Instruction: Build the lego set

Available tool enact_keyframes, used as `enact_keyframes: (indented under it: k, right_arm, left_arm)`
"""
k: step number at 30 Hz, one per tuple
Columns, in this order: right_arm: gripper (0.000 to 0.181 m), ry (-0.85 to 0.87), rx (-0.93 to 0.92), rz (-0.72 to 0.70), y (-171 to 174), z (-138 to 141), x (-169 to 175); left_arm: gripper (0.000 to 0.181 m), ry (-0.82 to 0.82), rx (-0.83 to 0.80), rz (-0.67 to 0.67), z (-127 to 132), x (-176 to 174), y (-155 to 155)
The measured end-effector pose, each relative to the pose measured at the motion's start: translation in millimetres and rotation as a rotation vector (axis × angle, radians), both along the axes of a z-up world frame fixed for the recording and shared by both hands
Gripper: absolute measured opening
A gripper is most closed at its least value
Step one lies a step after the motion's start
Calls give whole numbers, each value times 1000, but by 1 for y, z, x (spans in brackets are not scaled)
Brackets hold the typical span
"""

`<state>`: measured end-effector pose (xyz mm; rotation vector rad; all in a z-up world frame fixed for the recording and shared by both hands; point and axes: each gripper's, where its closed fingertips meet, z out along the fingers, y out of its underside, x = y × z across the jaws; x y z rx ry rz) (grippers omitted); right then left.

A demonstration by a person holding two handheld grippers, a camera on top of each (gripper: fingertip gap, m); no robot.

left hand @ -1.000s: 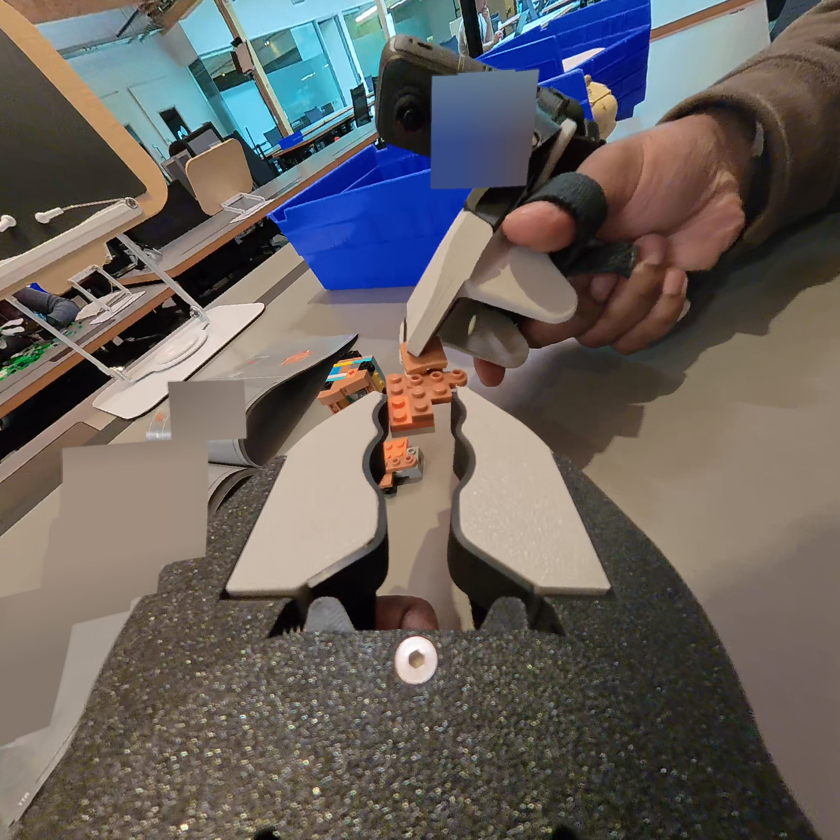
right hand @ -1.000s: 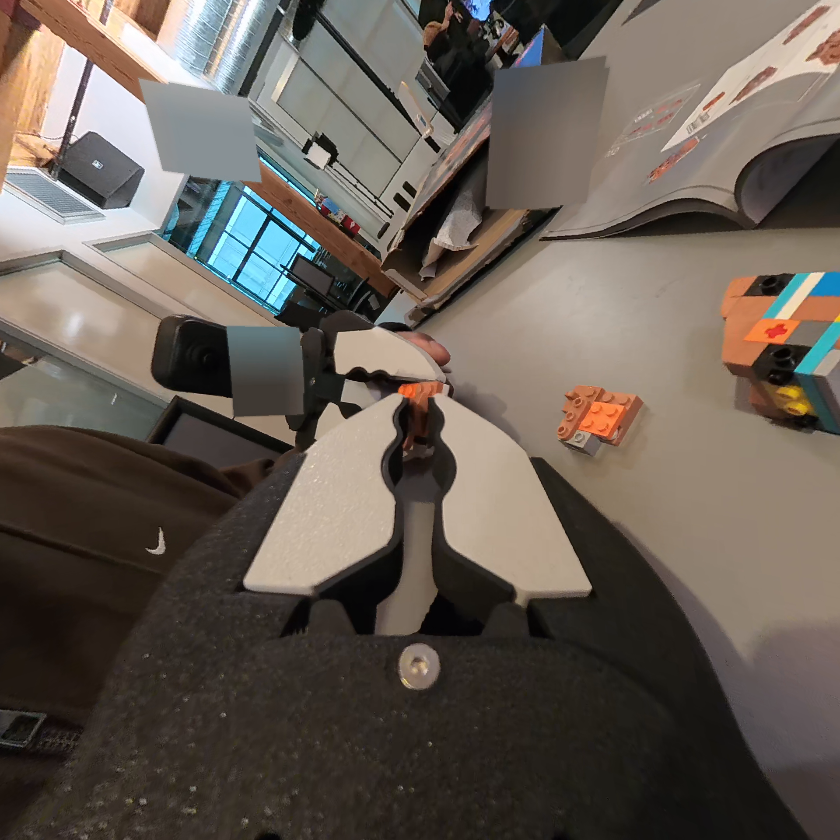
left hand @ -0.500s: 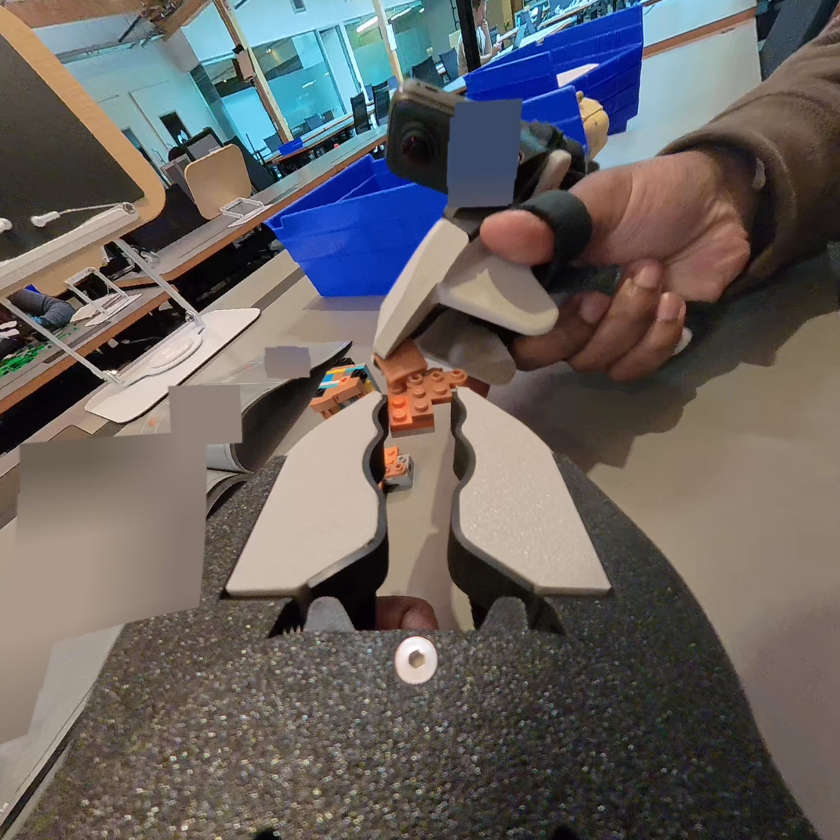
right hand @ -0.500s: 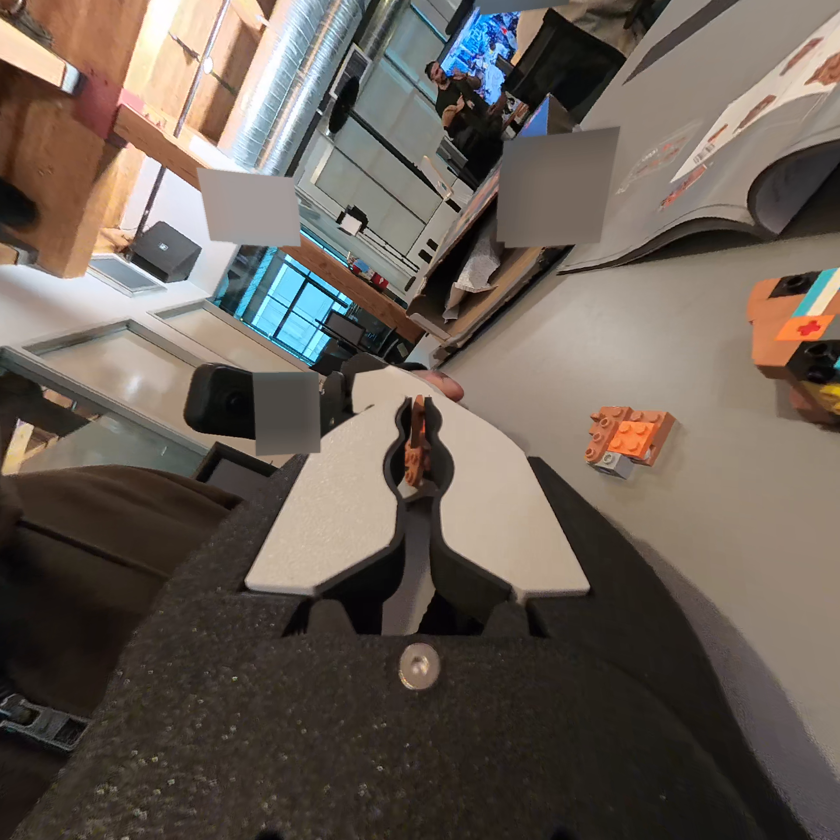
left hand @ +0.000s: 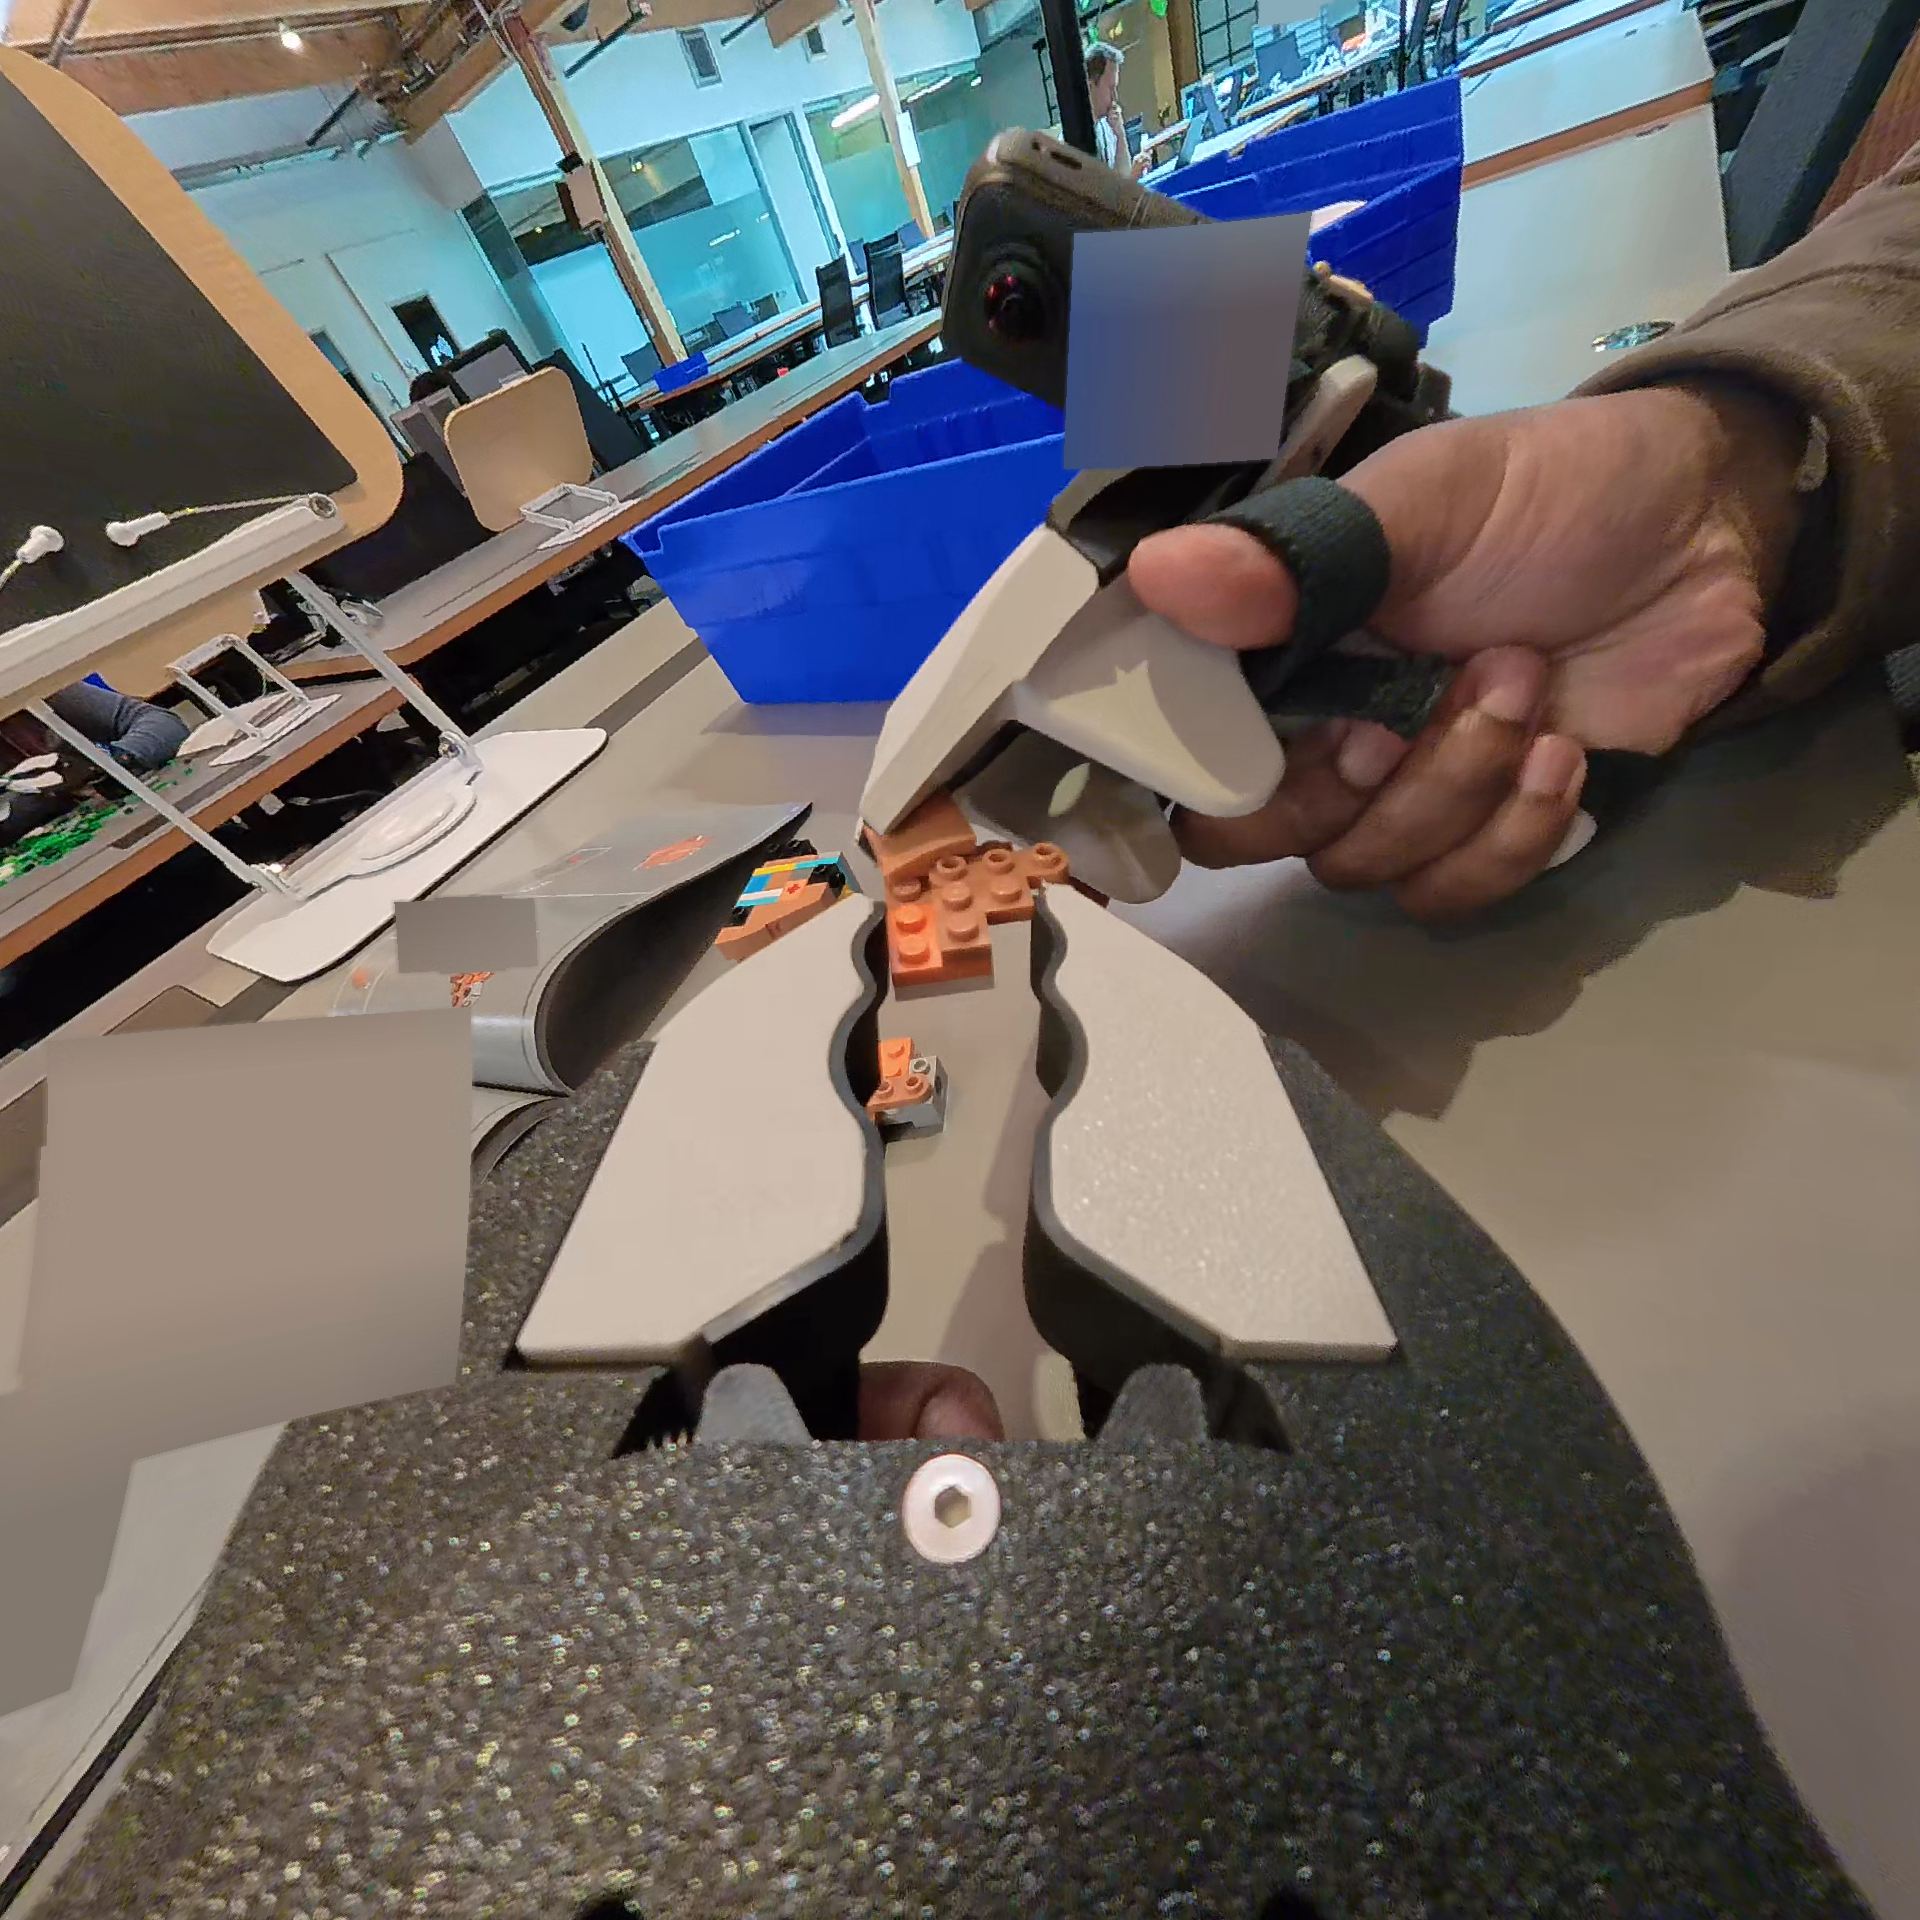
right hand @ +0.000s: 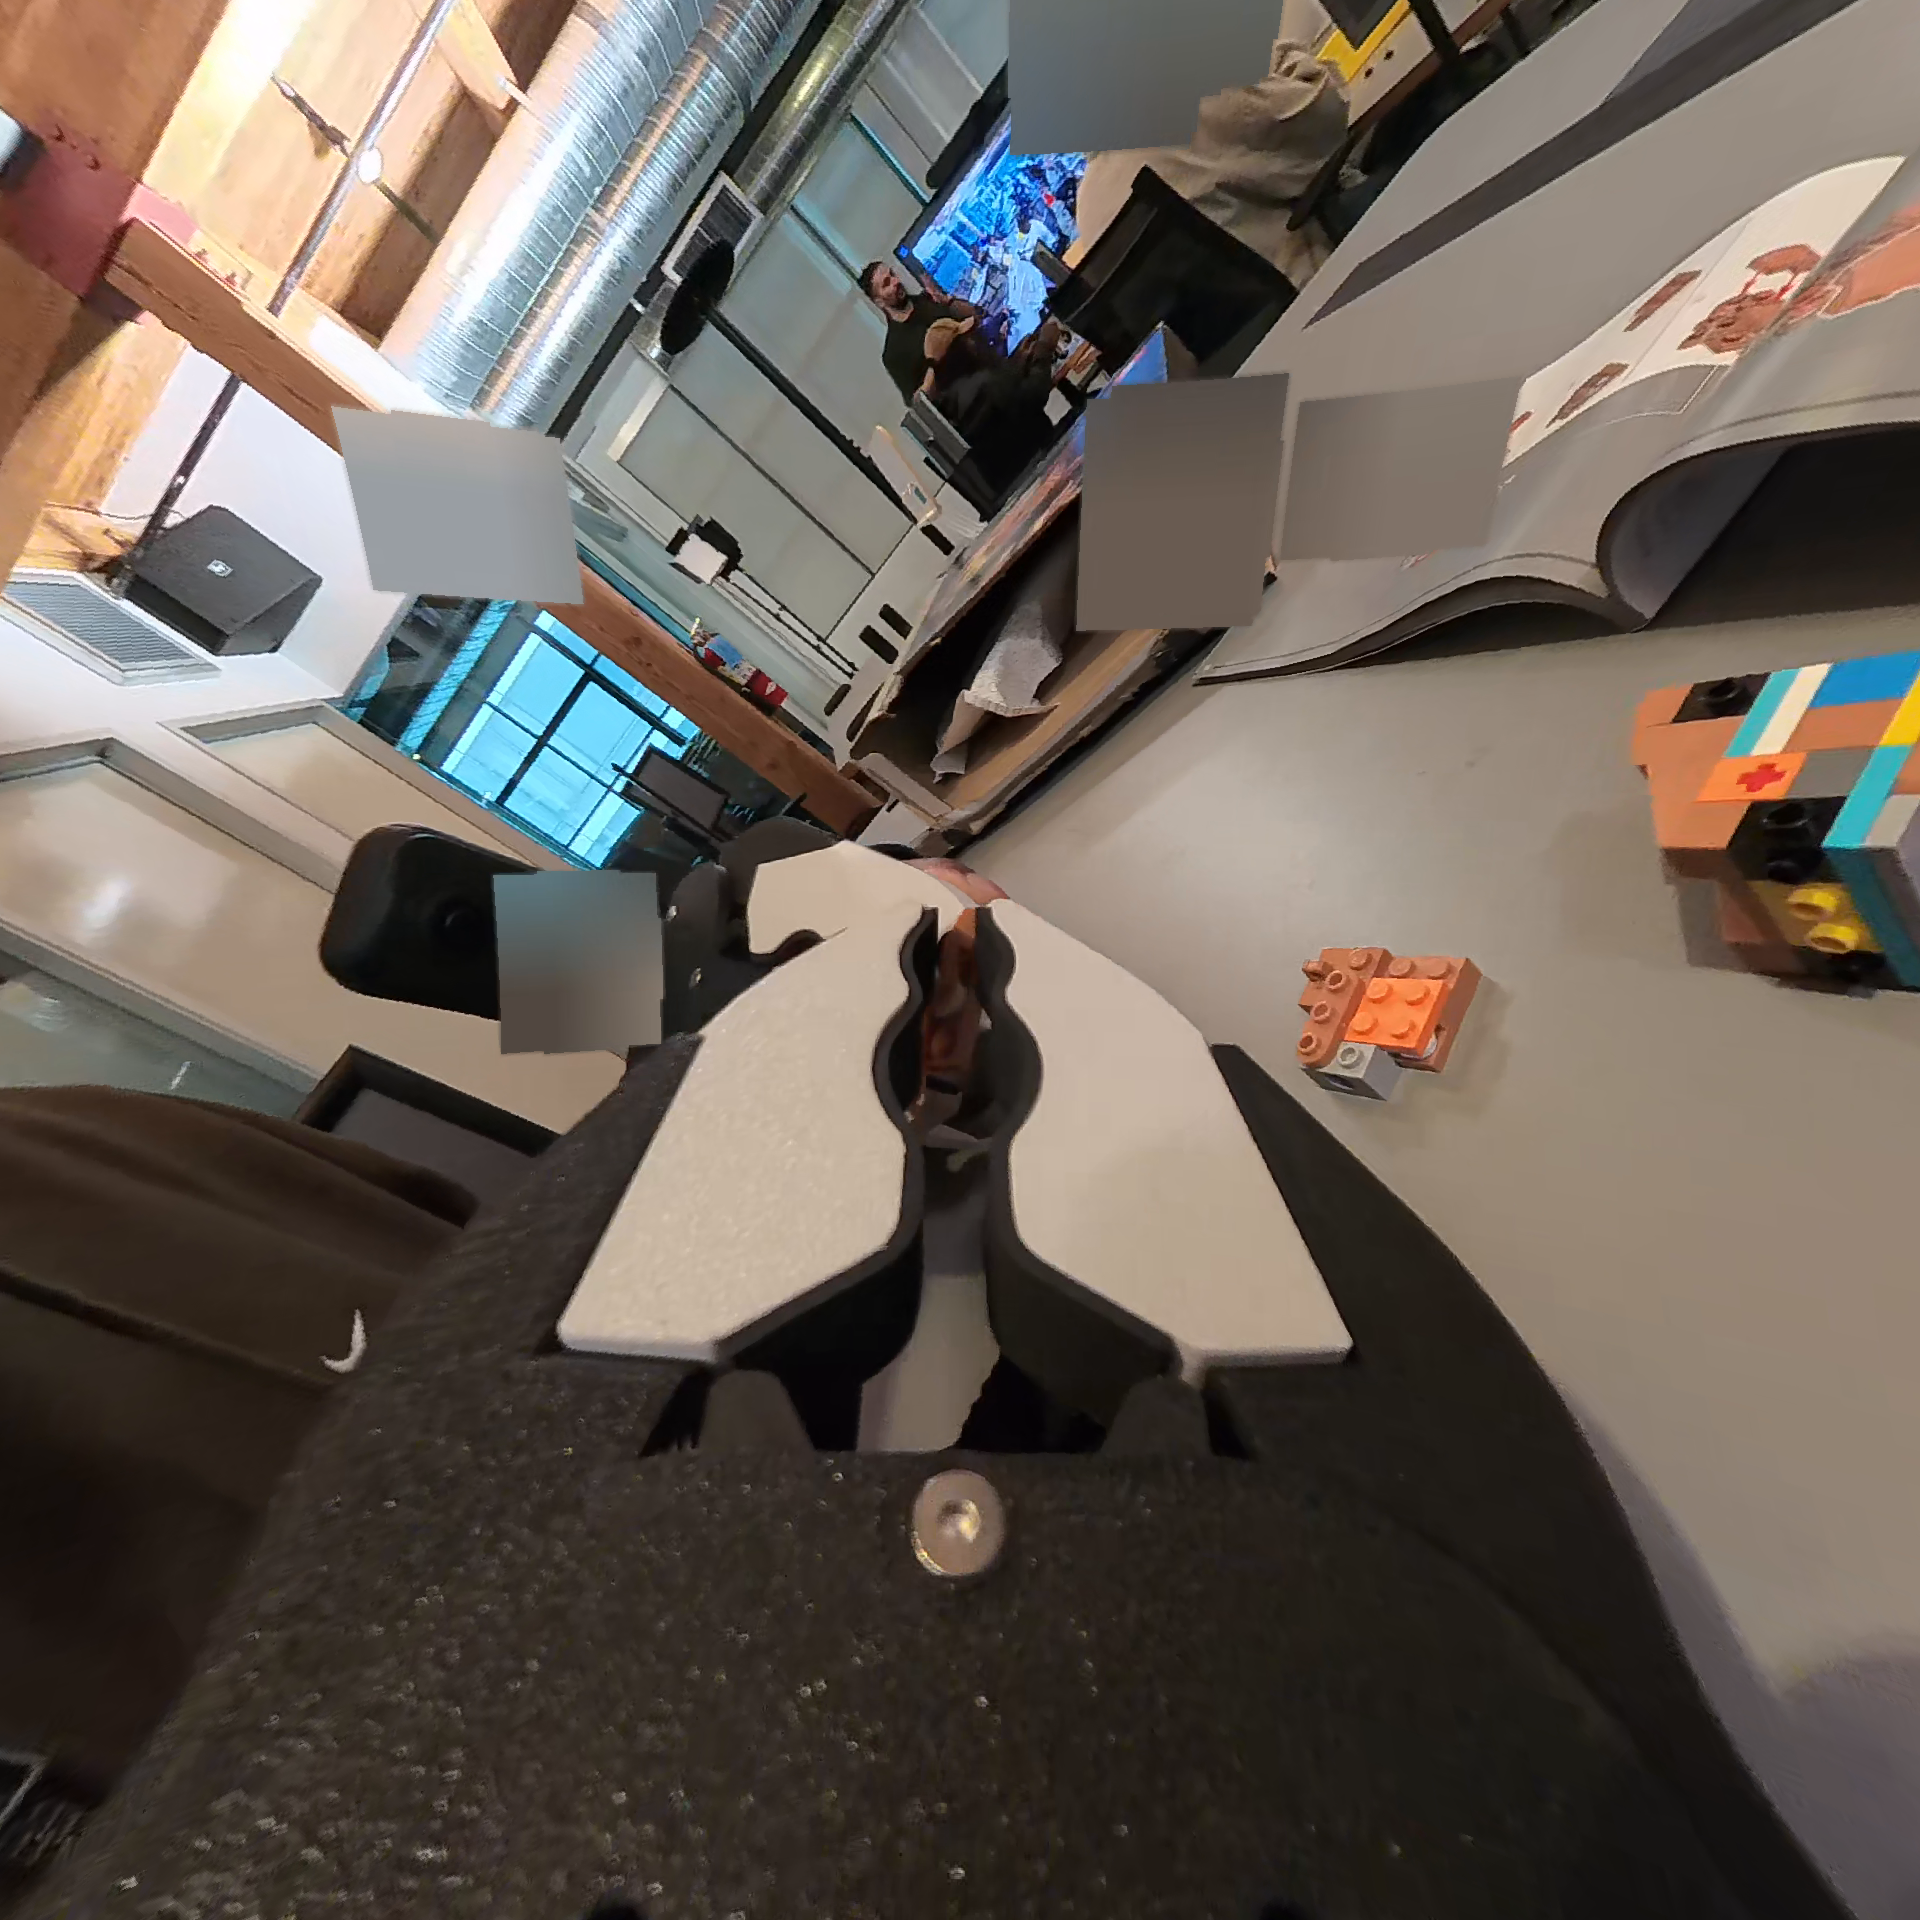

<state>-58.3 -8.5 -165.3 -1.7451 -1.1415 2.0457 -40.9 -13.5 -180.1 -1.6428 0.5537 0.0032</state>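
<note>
My left gripper (left hand: 956, 916) is shut on an orange and brown plate assembly (left hand: 940, 935) and holds it above the grey table (left hand: 1455, 1039). My right gripper (right hand: 956, 920) is shut on a small brown brick (right hand: 951, 997). In the left wrist view the right gripper (left hand: 883, 821) comes down from the upper right and presses that brick (left hand: 925, 836) onto the far end of the plate assembly. A small orange, brown and grey sub-assembly (left hand: 904, 1086) lies on the table below, and it also shows in the right wrist view (right hand: 1371, 1013).
A larger multicoloured build (right hand: 1797, 821) stands on the table, also seen behind my left fingers (left hand: 784, 899). An open instruction booklet (right hand: 1662, 416) lies beyond it. Blue bins (left hand: 883, 561) stand at the back. A tablet stand (left hand: 395, 831) is at the left. Less than 4 cm separates the two grippers' tips.
Both grippers have risen a little from the table together, with the brown brick kept against the plate assembly. The right gripper has tilted upward.
</note>
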Motion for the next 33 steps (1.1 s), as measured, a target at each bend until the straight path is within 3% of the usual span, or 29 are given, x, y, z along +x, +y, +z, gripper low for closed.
enact_keyframes:
  k: [24, 33]
  right_arm:
    - [15, -42, 34, -86, -2, -4, 0]
    - [18, -54, 2, -56, -6, -5, 0]
  left_arm:
    - [26, 0, 6, -3, 1, 1, 0]
    - [26, -1, 11, -8, 3, 2, -1]
